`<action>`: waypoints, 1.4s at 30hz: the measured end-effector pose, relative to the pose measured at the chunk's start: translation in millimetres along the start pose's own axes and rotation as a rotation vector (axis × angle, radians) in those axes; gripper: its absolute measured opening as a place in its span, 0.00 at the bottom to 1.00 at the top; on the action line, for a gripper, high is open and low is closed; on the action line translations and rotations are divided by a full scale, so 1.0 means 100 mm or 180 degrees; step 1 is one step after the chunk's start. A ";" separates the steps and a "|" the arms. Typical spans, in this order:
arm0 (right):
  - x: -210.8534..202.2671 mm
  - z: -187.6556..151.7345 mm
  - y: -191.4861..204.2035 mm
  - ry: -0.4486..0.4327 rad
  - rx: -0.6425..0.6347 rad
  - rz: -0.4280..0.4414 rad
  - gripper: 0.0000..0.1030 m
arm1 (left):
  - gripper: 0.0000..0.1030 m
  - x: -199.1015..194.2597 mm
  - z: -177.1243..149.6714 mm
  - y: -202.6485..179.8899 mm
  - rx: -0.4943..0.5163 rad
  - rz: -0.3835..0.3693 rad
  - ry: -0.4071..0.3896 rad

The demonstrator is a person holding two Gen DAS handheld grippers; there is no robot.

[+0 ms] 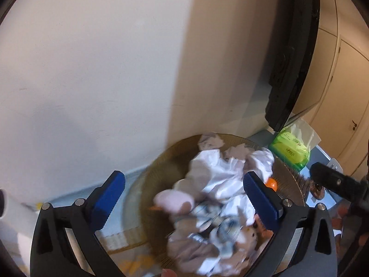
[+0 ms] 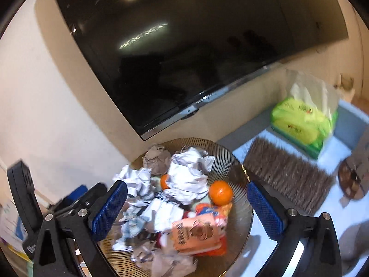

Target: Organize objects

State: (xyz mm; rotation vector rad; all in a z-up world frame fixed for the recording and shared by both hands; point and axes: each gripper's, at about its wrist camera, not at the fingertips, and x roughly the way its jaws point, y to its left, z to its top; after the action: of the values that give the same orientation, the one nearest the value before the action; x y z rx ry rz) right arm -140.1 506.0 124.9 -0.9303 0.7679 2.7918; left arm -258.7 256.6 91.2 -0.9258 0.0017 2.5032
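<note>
Hovering w/ jaws spread and empty, right gripper (image 2: 187, 210) frames the ribbed glass bowl (image 2: 228, 159) at lower centre of frame. Orange (image 2: 220, 192) sits just ahead, a bit right of centre betw. the pads; round, no long axis. Left gripper (image 1: 184, 204), also spread and empty, hangs over crumpled paper (image 1: 221, 173); right prob. nearer. Behind, upper right: green tissue pack (image 2: 299, 122).
</note>
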 end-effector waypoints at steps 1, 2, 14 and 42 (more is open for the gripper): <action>-0.03 -0.02 0.01 0.0007 0.0063 0.0031 1.00 | 1.00 -0.10 0.03 0.02 -0.0018 0.0054 -0.0026; -0.08 -0.04 0.04 0.0010 0.0107 0.0062 1.00 | 1.00 -0.21 0.04 0.07 -0.0040 0.0110 -0.0053; -0.83 -0.54 1.12 0.0024 -0.0192 0.0265 1.00 | 1.00 -2.07 -0.30 1.09 -0.0302 0.0845 -0.0150; -0.53 -3.60 1.46 0.0906 -0.1612 -0.0492 1.00 | 1.00 -2.34 -3.06 1.69 -0.0779 0.1416 0.0704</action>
State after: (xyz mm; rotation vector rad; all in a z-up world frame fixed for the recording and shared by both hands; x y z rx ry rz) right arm 59.1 204.9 -28.5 -1.4148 -0.0129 2.7912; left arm 12.9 -42.5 -27.7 -1.4350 -0.0313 2.8302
